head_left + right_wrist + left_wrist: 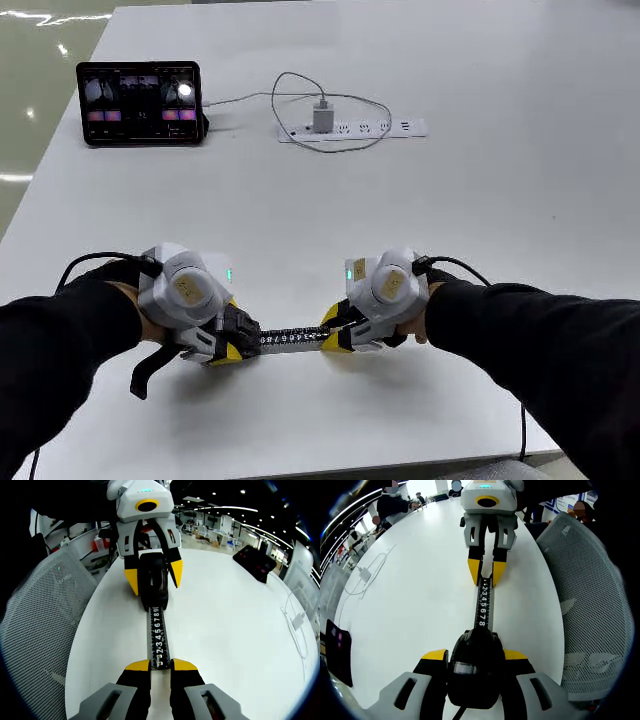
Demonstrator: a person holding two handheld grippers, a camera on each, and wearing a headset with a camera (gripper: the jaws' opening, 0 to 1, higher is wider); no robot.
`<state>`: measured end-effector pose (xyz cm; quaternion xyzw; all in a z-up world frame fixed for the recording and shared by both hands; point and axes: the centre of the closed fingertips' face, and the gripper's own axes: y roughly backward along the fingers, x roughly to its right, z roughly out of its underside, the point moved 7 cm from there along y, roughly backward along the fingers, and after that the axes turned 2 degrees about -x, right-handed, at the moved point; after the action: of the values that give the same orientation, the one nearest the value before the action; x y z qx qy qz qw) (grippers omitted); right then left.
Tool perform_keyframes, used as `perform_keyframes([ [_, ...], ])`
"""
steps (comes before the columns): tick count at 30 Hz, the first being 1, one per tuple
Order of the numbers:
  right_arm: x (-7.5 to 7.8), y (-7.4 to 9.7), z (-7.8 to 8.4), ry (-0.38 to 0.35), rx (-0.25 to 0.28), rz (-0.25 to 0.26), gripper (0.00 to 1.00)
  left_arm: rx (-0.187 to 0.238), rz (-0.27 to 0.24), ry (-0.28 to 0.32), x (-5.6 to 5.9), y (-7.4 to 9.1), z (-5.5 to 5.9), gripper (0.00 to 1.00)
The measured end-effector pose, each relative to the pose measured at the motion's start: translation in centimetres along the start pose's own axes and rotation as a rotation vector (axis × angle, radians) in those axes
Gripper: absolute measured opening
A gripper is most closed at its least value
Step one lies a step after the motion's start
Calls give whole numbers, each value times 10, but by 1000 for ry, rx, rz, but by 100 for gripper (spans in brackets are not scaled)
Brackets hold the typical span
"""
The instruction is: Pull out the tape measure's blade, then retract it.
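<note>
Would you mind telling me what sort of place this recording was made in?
Probably an open-plan office or lab workspace: a long white table, a mesh office chair beside it, and more desks under ceiling lights in the background.

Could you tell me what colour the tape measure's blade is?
The extended blade is black with white numerals, clearest in right gripper view.

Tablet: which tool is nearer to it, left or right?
Left. The left tool, shut on the case, is on the same side of the table as the tablet; the right tool, pinching the blade, lies farther across.
</note>
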<state>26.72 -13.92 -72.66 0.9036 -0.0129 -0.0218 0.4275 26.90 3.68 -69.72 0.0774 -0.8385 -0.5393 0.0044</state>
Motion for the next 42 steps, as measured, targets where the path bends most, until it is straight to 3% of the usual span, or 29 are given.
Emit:
perform_keyframes([
  [9,1,6,9,-23,17,11,10,-5,5,2,0,0,0,35],
  [42,3,30,36,-31,-13,7,10,1,-4,10,-1,0,-1,35],
])
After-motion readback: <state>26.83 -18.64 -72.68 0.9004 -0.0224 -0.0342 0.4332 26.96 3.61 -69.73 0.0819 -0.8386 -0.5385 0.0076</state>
